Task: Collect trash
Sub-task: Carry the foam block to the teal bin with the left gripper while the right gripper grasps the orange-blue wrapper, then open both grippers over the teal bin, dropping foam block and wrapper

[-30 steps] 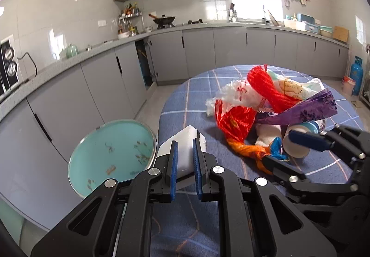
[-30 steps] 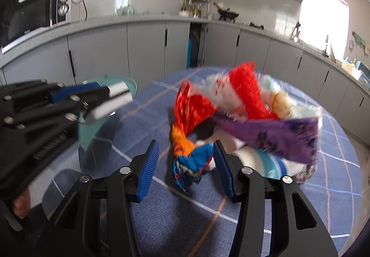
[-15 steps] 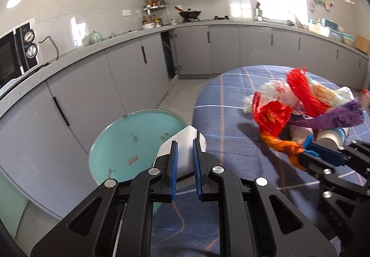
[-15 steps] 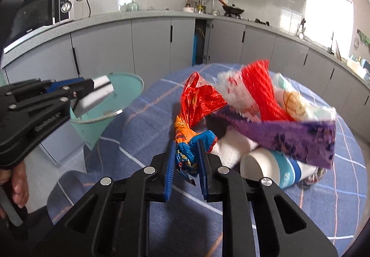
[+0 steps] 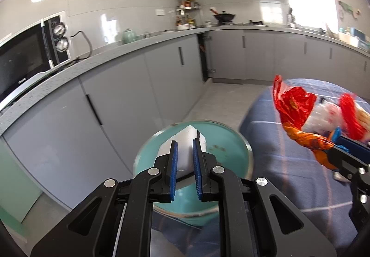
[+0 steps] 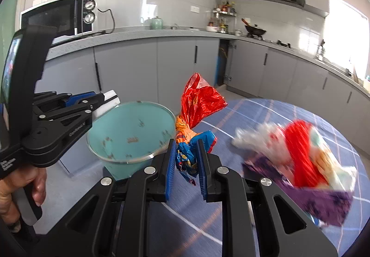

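My left gripper (image 5: 185, 153) is shut on a white folded piece of trash (image 5: 187, 139), held over the open teal bin (image 5: 233, 157). In the right wrist view the same gripper (image 6: 101, 99) reaches over the bin (image 6: 120, 132) from the left. My right gripper (image 6: 185, 155) is shut on the blue twisted end of a red, orange and blue foil wrapper (image 6: 198, 104), lifted off the table beside the bin's rim. The wrapper (image 5: 293, 104) and the right gripper (image 5: 342, 141) show at the right of the left wrist view. A pile of trash (image 6: 298, 155) lies on the blue checked tablecloth (image 6: 261, 111).
Grey kitchen cabinets (image 5: 129, 95) run along the wall behind the bin, with a microwave (image 5: 25, 55) on the counter. A person's hand (image 6: 20, 185) holds the left gripper's handle. Bare floor (image 5: 215, 104) lies between table and cabinets.
The right gripper closed on the wrapper's blue end and lifted it out of the pile toward the bin. The left gripper carried the white piece from the table edge to above the bin.
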The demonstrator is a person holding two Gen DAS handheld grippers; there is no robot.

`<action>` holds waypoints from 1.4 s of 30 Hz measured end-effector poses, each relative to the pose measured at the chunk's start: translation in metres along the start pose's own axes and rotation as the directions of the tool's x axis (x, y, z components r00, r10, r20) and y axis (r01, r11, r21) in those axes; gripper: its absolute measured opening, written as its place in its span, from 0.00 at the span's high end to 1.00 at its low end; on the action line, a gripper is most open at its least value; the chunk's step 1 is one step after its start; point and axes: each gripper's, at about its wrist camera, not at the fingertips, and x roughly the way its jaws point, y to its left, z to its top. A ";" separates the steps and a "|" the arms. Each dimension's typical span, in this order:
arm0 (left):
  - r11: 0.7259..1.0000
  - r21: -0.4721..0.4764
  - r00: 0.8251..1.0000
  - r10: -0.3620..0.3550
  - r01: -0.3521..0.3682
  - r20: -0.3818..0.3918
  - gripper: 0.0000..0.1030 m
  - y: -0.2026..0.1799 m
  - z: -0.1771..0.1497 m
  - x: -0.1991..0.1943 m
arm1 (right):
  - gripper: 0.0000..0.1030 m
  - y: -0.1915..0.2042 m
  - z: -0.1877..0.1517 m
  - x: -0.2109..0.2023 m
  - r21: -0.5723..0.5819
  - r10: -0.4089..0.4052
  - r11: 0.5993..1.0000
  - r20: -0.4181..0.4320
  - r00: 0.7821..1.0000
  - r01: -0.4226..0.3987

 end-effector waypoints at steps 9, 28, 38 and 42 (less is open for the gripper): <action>0.995 -0.040 0.996 0.088 -0.089 -0.028 0.86 0.034 0.006 0.025 | 0.83 0.030 0.024 0.031 -0.028 0.074 0.997 0.005 0.997 -0.074; 0.996 -0.052 0.993 0.069 -0.074 -0.094 0.40 0.037 -0.004 0.058 | 0.56 0.033 0.015 0.073 -0.016 0.123 0.992 -0.041 0.992 -0.124; 0.999 -0.014 0.993 0.048 -0.050 -0.105 0.30 0.018 -0.014 0.041 | 0.49 0.006 0.008 0.039 0.028 0.051 0.998 -0.026 0.998 -0.051; 1.000 0.014 0.995 0.022 -0.021 -0.093 0.27 0.000 -0.014 0.028 | 0.48 -0.009 0.004 0.018 0.036 0.001 0.999 -0.007 1.000 -0.001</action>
